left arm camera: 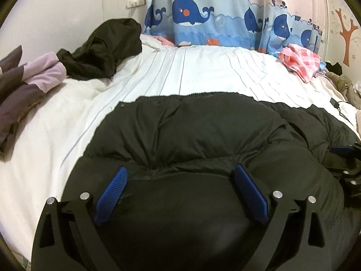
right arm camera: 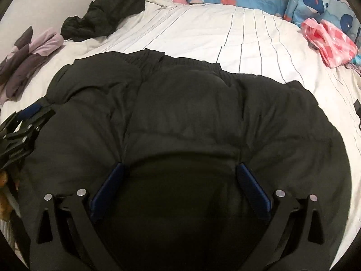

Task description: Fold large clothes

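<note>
A large black puffer jacket [left arm camera: 191, 131] lies spread on the white striped bed [left arm camera: 203, 67]; it also fills the right wrist view [right arm camera: 191, 117]. My left gripper [left arm camera: 180, 171] is wide open, blue pads straddling a bulge at the jacket's near edge. My right gripper [right arm camera: 180, 169] is wide open too, its pads around a fold of the jacket's near edge. The right gripper shows at the far right of the left wrist view [left arm camera: 345, 158]. The left gripper shows at the left edge of the right wrist view [right arm camera: 24, 122].
A crumpled dark garment [left arm camera: 106, 47] and a purple-and-lilac garment [left arm camera: 29, 76] lie at the bed's far left. A pink checked cloth [left arm camera: 300, 61] lies at the far right. A whale-print curtain [left arm camera: 214, 15] hangs behind the bed. A black cable [left arm camera: 338, 108] lies right.
</note>
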A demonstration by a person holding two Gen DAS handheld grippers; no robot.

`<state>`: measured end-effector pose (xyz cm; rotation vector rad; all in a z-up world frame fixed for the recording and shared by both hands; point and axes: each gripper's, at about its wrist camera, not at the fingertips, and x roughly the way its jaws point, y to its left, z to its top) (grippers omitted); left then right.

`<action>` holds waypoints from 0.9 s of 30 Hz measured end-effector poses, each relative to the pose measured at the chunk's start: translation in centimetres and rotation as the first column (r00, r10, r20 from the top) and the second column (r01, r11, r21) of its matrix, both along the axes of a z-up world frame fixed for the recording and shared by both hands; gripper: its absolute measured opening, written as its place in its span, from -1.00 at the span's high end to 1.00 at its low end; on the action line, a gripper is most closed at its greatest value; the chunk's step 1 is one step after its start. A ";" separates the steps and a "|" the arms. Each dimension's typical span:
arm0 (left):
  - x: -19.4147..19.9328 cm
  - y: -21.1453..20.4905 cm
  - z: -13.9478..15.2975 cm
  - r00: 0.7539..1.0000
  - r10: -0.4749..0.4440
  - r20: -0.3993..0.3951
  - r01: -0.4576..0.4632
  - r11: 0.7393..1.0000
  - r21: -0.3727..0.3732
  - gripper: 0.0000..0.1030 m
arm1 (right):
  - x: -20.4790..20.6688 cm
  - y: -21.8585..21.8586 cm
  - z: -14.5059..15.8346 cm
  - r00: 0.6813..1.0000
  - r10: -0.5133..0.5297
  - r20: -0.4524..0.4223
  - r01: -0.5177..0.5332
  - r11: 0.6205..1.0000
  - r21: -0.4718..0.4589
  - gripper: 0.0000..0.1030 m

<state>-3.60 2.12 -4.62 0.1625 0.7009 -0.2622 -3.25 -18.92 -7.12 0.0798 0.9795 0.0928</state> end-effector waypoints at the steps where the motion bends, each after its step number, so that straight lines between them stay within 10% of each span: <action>1: -0.3 -0.1 0.2 1.000 -0.001 0.018 0.000 1.000 0.007 -0.79 | -0.6 -0.1 0.2 1.000 0.002 -0.003 -0.002 1.000 0.005 -0.86; 16: -6.7 -0.5 4.6 0.979 -0.065 0.195 0.064 0.998 0.011 -0.79 | -11.2 -6.7 2.3 0.993 -0.115 -0.025 0.117 0.987 0.108 -0.86; 27: -9.6 0.4 6.4 0.970 -0.087 0.229 0.086 0.996 0.015 -0.82 | -19.9 -15.2 3.0 0.929 -0.369 -0.003 0.357 0.895 0.267 -0.86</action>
